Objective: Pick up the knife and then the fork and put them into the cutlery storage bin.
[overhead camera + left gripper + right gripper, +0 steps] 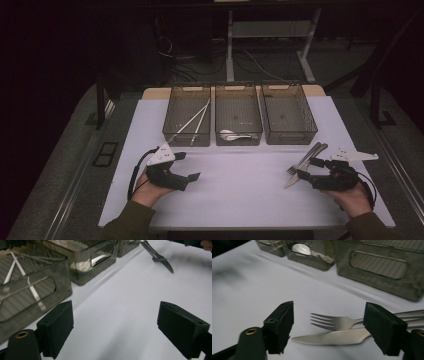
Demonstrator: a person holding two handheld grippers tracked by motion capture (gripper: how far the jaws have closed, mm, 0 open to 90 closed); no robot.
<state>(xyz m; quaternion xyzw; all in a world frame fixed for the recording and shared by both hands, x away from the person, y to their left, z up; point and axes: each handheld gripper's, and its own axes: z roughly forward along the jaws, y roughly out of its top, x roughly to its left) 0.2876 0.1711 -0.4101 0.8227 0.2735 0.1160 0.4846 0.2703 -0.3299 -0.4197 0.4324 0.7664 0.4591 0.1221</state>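
Observation:
A metal fork and a knife lie side by side on the white mat at the right; they show too as the fork and the knife from above. My right gripper is open, its jaws straddling the fork tines and knife blade; in the high view the right gripper is just right of them. My left gripper is open over bare mat at the left, and its own view has nothing between the jaws.
Three smoky plastic bins stand in a row at the back: the left bin holds white chopsticks, the middle bin holds white spoons, the right bin looks bare inside. Table edges drop to dark floor.

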